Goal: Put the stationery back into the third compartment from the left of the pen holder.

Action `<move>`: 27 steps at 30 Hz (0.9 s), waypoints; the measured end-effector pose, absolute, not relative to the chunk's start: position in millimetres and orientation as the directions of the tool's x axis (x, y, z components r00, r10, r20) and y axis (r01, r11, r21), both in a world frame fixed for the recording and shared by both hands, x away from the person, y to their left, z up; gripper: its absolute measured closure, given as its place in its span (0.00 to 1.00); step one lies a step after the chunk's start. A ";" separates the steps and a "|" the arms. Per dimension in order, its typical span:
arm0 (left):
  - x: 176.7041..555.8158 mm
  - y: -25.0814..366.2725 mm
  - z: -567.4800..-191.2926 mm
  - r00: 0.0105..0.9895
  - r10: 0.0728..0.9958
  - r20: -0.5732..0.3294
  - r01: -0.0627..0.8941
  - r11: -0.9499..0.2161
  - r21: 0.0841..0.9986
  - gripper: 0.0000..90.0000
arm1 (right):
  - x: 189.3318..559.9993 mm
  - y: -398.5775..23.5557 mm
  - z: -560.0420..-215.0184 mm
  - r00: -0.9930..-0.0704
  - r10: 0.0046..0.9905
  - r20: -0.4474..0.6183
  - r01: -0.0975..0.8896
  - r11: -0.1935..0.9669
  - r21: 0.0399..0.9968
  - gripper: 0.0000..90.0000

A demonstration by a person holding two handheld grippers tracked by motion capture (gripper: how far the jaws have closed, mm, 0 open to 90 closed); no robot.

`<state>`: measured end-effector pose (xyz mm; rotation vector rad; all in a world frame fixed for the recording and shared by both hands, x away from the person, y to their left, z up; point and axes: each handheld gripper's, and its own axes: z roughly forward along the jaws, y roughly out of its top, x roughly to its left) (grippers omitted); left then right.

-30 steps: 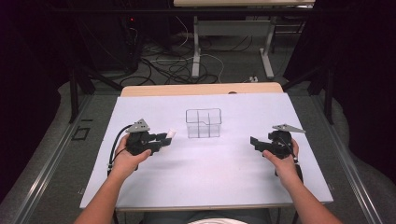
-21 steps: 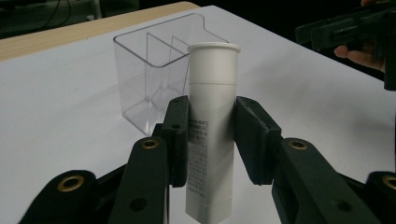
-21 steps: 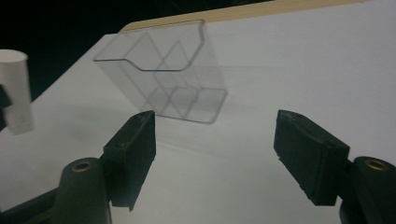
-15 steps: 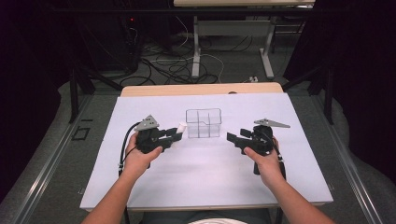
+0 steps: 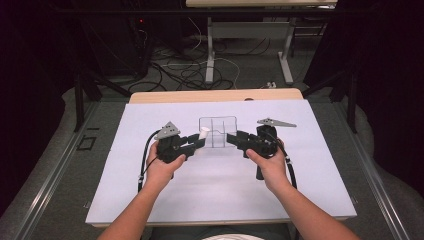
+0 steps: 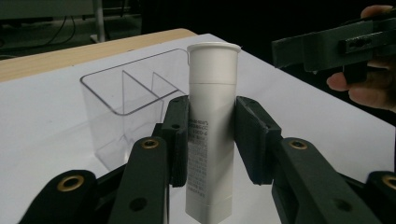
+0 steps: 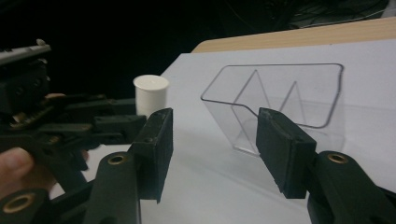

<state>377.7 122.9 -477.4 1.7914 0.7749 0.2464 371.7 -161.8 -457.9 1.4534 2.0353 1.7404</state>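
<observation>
Our left gripper (image 6: 212, 140) jaws clamp the upright white plastic tube (image 6: 210, 126) mid-body (light, stiff, slippery), just beside the clear plastic divided box (image 6: 128, 105). Our right gripper (image 7: 212, 144) has been closing, jaws apart, empty.

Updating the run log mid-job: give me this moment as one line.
left gripper: shut on white tube, upright | right gripper: jaws just closing, nothing between, beside clear divided container | tube not yet in container
</observation>
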 end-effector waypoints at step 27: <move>374.5 88.7 -486.7 0.808 0.554 -0.200 0.379 -0.229 0.897 0.74 | 387.3 -131.1 -467.6 -0.486 0.624 0.612 0.694 -0.150 0.704 0.61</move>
